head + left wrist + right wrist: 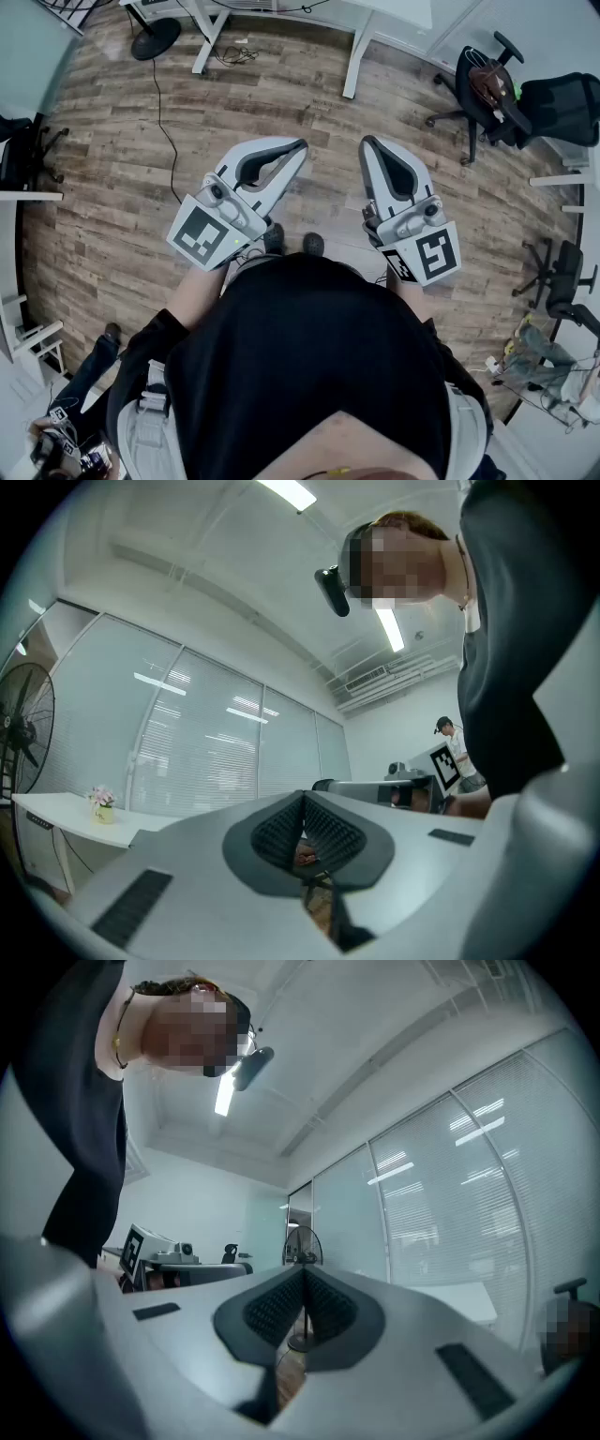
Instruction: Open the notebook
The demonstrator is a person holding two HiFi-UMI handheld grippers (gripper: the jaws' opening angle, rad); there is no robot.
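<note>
White left tongs (301, 146), right tongs (367, 142): two, closed.

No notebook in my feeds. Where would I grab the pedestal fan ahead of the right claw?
Grip its upright pole, coming level from the side: it looks thin enough for the jaws, while the round cage and flat base look too wide. The right claw is shut; open first.
</note>
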